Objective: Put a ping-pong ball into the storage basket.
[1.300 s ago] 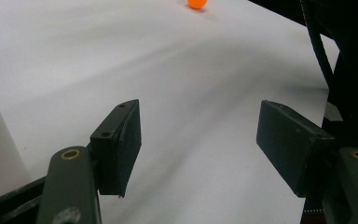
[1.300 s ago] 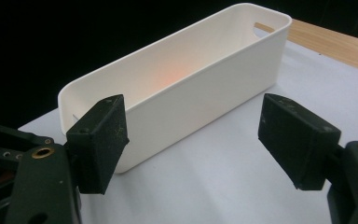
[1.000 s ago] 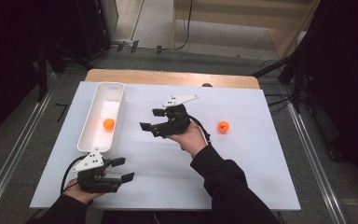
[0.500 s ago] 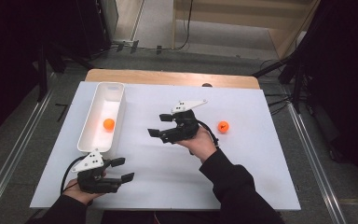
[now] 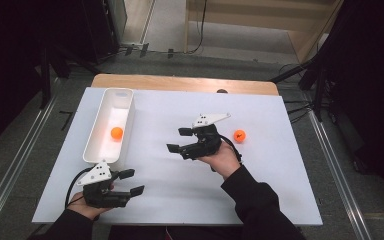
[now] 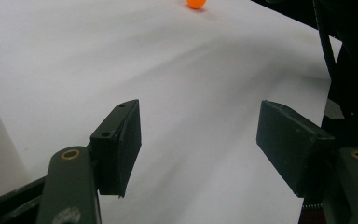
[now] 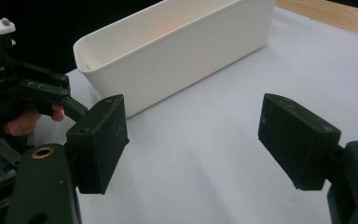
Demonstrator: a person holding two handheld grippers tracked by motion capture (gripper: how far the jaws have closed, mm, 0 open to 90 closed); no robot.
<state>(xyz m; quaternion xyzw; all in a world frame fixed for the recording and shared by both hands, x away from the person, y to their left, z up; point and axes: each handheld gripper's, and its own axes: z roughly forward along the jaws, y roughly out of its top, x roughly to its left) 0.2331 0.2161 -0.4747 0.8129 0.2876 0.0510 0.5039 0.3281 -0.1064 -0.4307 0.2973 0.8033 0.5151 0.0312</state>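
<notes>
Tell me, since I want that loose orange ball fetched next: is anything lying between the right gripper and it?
Nothing visible does. The orange ball lies alone on the white table, just beside the right gripper. Its open, empty jaws point away from it, toward the white bin, so the hand must turn round.

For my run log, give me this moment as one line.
left tongs: open, empty | right tongs: open, empty, mid-table | ball in bin | loose ball: on table, right of right tongs | bin
</notes>
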